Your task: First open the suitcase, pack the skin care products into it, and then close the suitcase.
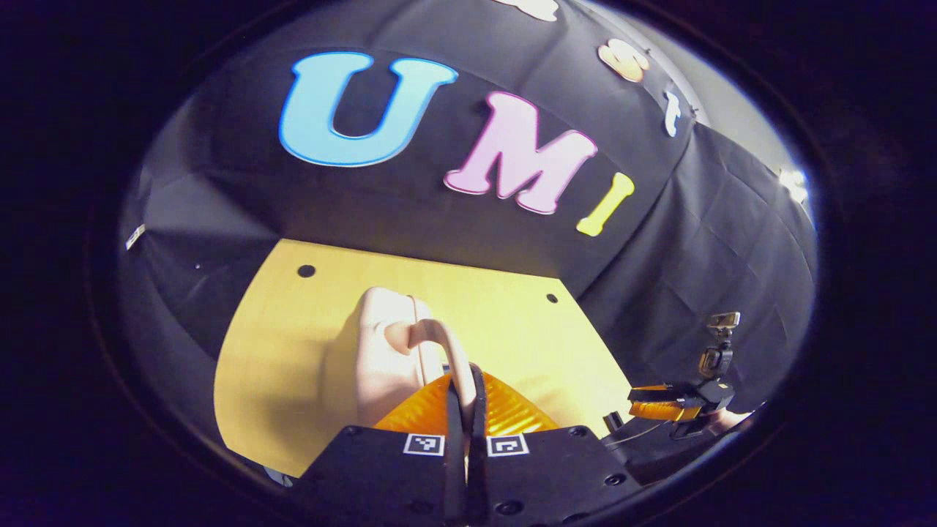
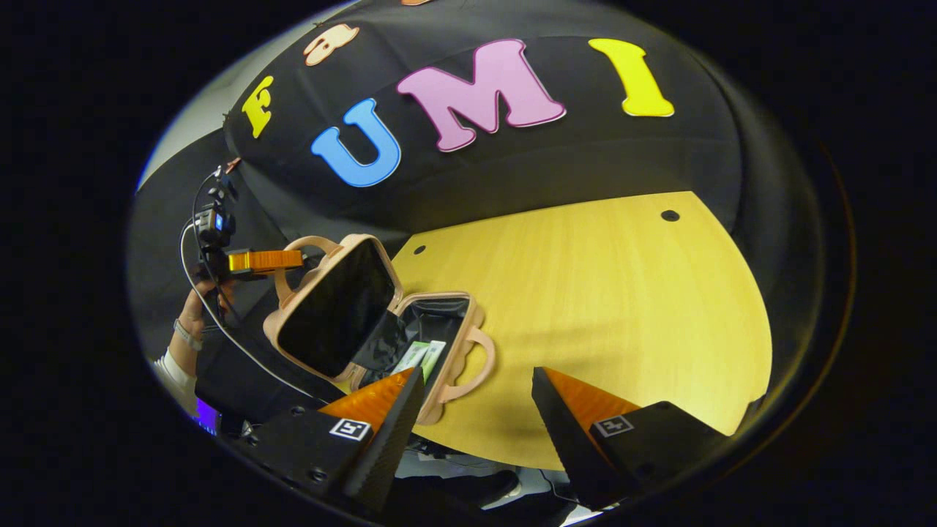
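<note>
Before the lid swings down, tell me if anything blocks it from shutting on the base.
Nothing visible does. The lid stands tilted open, its handle pinched by the left gripper. The products lie down inside the base. The right gripper hangs open, short of the suitcase.

The desk is a light, yellow-toned wood-grain surface with small dark round holes near its far corners, and it stands against the booth's black cloth wall. A pink suitcase rests directly on the desk near its left portion as shown in the right gripper view, with the lid raised and the dark-lined base lying flat on the surface. In the left gripper view, the desk carries the same suitcase near its front edge.
</note>
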Available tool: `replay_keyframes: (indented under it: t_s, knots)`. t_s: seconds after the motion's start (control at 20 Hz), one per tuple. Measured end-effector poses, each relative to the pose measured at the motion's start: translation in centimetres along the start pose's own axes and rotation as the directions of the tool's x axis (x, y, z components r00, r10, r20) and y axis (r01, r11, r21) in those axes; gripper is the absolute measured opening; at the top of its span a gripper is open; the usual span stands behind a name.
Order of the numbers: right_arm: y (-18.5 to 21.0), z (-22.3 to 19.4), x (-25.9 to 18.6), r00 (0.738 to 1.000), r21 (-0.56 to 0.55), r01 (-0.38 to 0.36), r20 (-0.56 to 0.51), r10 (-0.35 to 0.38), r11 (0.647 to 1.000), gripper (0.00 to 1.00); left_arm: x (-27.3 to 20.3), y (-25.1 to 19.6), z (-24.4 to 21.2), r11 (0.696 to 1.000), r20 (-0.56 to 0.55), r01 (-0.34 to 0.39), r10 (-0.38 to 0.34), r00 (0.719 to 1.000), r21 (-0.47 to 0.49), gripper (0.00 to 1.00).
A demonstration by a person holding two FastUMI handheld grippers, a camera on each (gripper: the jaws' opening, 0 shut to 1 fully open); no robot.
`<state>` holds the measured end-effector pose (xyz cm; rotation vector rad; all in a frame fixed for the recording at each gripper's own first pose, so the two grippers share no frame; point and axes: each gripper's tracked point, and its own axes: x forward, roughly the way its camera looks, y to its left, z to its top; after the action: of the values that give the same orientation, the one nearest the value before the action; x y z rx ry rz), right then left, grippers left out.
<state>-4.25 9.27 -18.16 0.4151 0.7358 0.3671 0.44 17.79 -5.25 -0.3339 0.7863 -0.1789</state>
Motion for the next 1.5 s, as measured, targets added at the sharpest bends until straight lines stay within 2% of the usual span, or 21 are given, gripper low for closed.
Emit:
replay_keyframes:
  t_s: [0.15, 0.35, 0.45, 0.5, 0.55, 0.6, 0.65, 0.75, 0.85, 0.9, 1.05, 1.2, 1.35, 1.5]
  knots:
    - [-3.4, -0.1, -2.8, 0.999, -0.007, 0.049, 0.023, -0.049, 0.999, 0.94, 7.2, -5.4, -4.8, 0.999, -0.112, 0.032, -0.026, 0.993, 0.044, 0.07]
    - [-6.6, -0.3, -6.2, 0.995, 0.018, 0.088, 0.052, -0.088, 0.996, 0.94, 14.4, -7.0, -12.1, 0.99, -0.296, -0.016, 0.057, 0.953, 0.139, 0.07]
    - [-7.9, -0.7, -7.7, 0.992, 0.034, 0.107, 0.058, -0.108, 0.994, 0.94, 16.7, -6.9, -14.5, 0.99, -0.348, -0.047, 0.09, 0.933, 0.13, 0.08]
    - [-8.6, -0.7, -8.4, 0.991, 0.035, 0.117, 0.061, -0.119, 0.993, 0.94, 17.4, -7.1, -15.5, 0.993, -0.37, -0.042, 0.08, 0.926, 0.109, 0.09]
    - [-9.1, -1.1, -9.4, 0.99, 0.033, 0.123, 0.065, -0.125, 0.992, 0.94, 17.8, -7.4, -15.9, 0.996, -0.37, -0.037, 0.067, 0.927, 0.086, 0.1]
    - [-9.6, -1.1, -10.0, 0.989, 0.031, 0.126, 0.07, -0.128, 0.992, 0.94, 18.1, -7.7, -16.6, 0.997, -0.375, -0.04, 0.062, 0.925, 0.064, 0.18]
    - [-9.9, -1.1, -10.6, 0.99, 0.024, 0.122, 0.075, -0.124, 0.992, 0.94, 18.2, -7.8, -16.7, 0.996, -0.366, -0.056, 0.076, 0.928, 0.064, 0.16]
    - [-10.9, -0.9, -11.6, 0.989, -0.013, 0.124, 0.087, -0.122, 0.992, 0.94, 19.1, -7.6, -15.8, 0.99, -0.299, -0.105, 0.127, 0.946, 0.09, 0.22]
    - [-11.8, -0.6, -12.3, 0.988, -0.068, 0.125, 0.101, -0.118, 0.99, 0.94, 17.9, -8.2, -13.9, 0.981, -0.216, -0.176, 0.19, 0.958, 0.08, 0.62]
    - [-12.0, -0.1, -12.5, 0.987, -0.101, 0.124, 0.115, -0.112, 0.987, 0.94, 16.8, -9.0, -12.6, 0.977, -0.167, -0.199, 0.209, 0.964, 0.072, 0.92]
    - [-11.4, 2.4, -13.2, 0.98, -0.186, 0.113, 0.182, -0.078, 0.976, 0.94, 12.5, -12.7, -8.8, 0.963, 0.029, -0.243, 0.241, 0.97, 0.118, 0.97]
    - [-9.3, 6.8, -13.8, 0.952, -0.257, 0.126, 0.304, -0.044, 0.958, 0.97, 7.3, -16.8, -4.4, 0.93, 0.242, -0.31, 0.26, 0.935, 0.197, 0.96]
    - [-7.0, 11.6, -15.0, 0.893, -0.279, 0.187, 0.449, -0.044, 0.942, 0.97, 2.1, -19.8, -0.8, 0.905, 0.414, -0.393, 0.299, 0.86, 0.162, 0.96]
    - [-4.0, 15.0, -16.4, 0.828, -0.278, 0.224, 0.56, -0.032, 0.934, 0.96, -3.1, -22.4, 3.2, 0.888, 0.586, -0.443, 0.292, 0.756, 0.128, 0.96]
